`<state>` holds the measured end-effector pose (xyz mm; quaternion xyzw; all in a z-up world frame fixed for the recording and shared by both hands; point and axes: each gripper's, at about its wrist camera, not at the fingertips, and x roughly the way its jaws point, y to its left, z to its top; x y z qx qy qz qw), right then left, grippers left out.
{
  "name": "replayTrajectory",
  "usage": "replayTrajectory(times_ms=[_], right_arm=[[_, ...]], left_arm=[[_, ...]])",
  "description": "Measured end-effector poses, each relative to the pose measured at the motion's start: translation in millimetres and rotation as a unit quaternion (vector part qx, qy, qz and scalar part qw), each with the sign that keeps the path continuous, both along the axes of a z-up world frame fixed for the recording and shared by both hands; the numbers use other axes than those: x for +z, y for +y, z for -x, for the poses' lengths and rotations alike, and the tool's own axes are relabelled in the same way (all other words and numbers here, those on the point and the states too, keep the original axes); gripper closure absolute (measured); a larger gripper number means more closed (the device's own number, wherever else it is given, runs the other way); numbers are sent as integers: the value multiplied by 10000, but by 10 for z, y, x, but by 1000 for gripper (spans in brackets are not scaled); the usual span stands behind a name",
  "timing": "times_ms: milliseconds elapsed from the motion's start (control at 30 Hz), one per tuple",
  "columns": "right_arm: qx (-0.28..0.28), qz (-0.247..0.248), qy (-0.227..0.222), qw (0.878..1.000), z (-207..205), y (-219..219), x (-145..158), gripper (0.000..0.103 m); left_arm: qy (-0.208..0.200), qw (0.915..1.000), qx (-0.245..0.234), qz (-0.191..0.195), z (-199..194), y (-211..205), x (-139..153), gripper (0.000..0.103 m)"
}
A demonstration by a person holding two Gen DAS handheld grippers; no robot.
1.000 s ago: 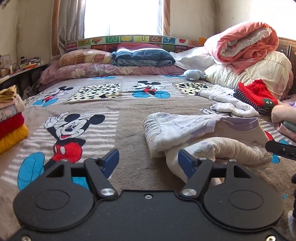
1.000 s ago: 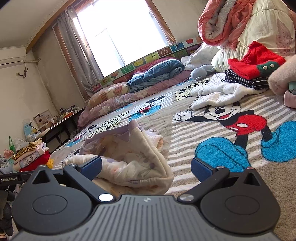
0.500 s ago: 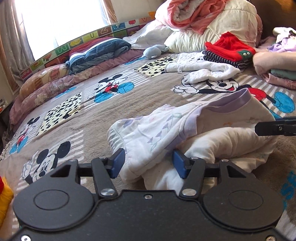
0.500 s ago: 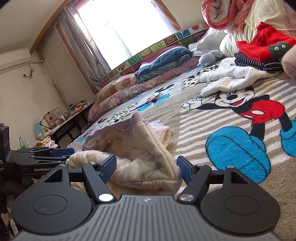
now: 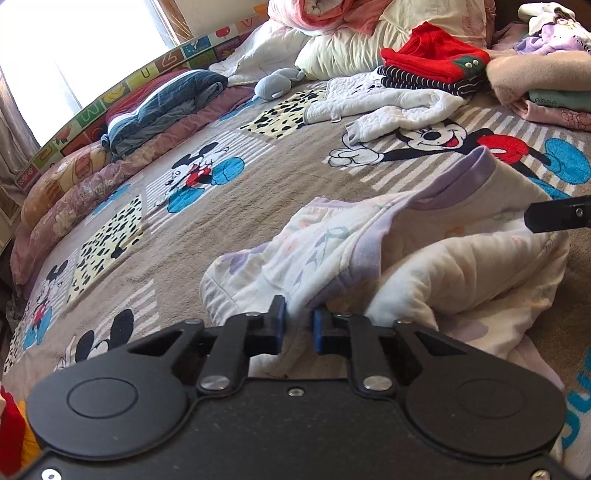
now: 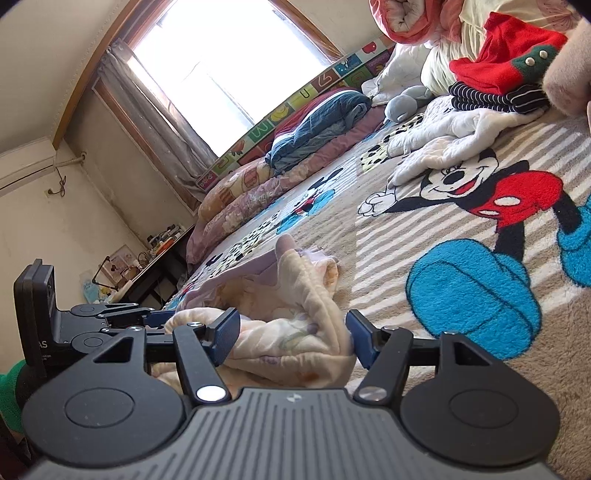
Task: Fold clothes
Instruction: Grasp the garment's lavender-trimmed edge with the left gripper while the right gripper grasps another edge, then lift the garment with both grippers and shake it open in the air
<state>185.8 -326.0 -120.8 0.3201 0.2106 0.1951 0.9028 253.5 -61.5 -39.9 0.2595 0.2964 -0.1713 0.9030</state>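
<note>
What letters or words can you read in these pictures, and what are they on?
"U" and "Z": squares of the alphabet border behind the bed, under the window.
"AS": the end of a word on the left gripper's body, the rest cut off.
Small print below it and on a purple garment: too blurred to read.

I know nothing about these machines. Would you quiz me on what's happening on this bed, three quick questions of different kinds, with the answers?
1. True or false: the left tongs are clamped on the crumpled white garment with lilac trim.
2. Which lies directly under the folded red knitted top? A) a dark striped folded garment B) a yellow towel C) a green blanket
3. Fill in: the right tongs have just been closing, with the white garment between them, and the jaws are not yet ____.

Key
1. True; the pads pinch a fold.
2. A, the dark striped folded garment.
3. Shut; they stand apart around the bunched cloth.
</note>
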Motion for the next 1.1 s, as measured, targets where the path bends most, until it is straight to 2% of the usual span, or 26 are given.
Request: replayTrajectory(times_ms=[100,167,233,300,433,633,733,900,1100], right_arm=[[-37,-144,37,9999,-6,-35,-26,47],[-4,-188,28,9998,-11,-43,-29,53],[72,-70,-25,9999,0,-1,3,61],[157,73,-125,9998,35,60,57,63],[295,389,-466,9977,169,169,235,69],[496,923,-1178,9875,508,331,564,76],[530,1133,-1497,9808,691,412,790,78],[483,1172,-1892,9737,889,433,1247,78],[628,1593,-2320,9575,1006,484,1834,80]], left_arm=[[-292,9992,165,205,117,54,168,94],[-477,9981,259,306,209,95,297,95],[-630,9965,344,428,297,143,432,95],[-777,9949,399,513,392,184,561,95],[-1085,9911,475,611,625,270,801,96],[-1436,9864,454,656,1042,413,1158,96],[-1619,9833,452,691,1234,509,1337,96],[-1924,9777,435,724,1545,682,1622,96],[-2146,9724,434,803,1810,906,1863,96]])
